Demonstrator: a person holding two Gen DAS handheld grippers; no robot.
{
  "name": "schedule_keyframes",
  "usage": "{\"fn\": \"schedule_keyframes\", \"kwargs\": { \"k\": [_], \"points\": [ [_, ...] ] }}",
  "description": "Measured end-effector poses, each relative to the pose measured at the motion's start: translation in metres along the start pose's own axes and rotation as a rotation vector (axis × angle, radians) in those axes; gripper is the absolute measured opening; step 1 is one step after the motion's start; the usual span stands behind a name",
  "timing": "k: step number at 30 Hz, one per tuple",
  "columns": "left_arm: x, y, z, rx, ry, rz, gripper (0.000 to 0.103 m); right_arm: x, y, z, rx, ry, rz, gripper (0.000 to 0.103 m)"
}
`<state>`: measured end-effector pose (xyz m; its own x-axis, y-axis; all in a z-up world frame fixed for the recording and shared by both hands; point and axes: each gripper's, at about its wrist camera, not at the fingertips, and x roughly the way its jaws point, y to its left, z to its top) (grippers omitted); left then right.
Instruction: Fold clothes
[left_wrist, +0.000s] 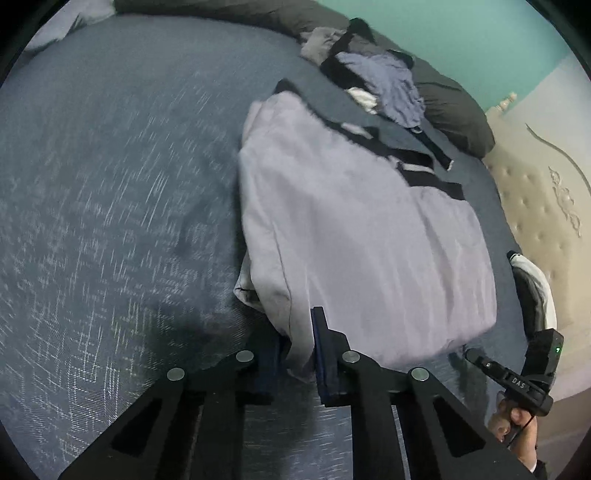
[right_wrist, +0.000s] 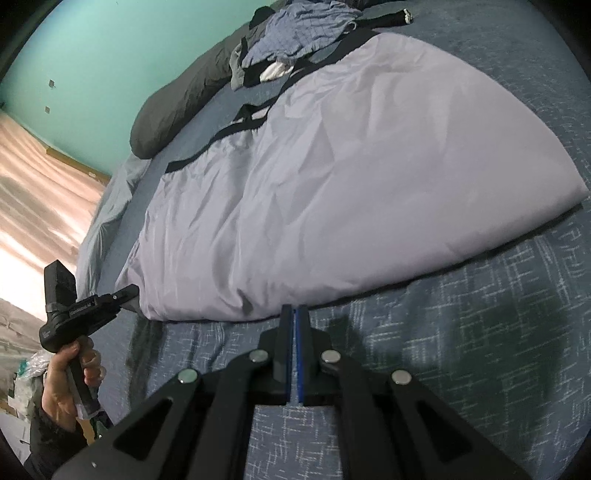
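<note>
Left tool (left_wrist: 299, 354) pinches near corner of lilac garment (left_wrist: 362, 236) on bed (left_wrist: 110, 184) | right tool (right_wrist: 294, 332) closed, empty | risk: thin grip slips when lifted, fold collapses.

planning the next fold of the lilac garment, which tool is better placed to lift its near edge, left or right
Left. The left tool already has the near corner of the lilac garment pinched between its pads. The right tool is shut on nothing, above the blue bedspread just short of the garment's edge.

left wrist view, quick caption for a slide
Left hand-held gripper shut on a corner of the lilac garment lying on the blue bedspread.
</note>
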<state>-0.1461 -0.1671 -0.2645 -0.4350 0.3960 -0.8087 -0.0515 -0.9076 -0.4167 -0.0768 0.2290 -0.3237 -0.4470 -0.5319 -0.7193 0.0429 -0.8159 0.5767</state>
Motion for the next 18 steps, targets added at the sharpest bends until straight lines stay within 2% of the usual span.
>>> {"fn": "schedule_keyframes", "kwargs": {
  "k": [10,18],
  "points": [
    [-0.035,-0.067,0.021,0.112,-0.083,-0.016,0.013,-0.013,-0.014,0.004,0.022,-0.042,0.019,0.0],
    [-0.042,-0.145,0.042,0.234,-0.118,-0.044,0.011,-0.021,-0.027,0.005,0.047,-0.062,0.044,0.0]
  ]
}}
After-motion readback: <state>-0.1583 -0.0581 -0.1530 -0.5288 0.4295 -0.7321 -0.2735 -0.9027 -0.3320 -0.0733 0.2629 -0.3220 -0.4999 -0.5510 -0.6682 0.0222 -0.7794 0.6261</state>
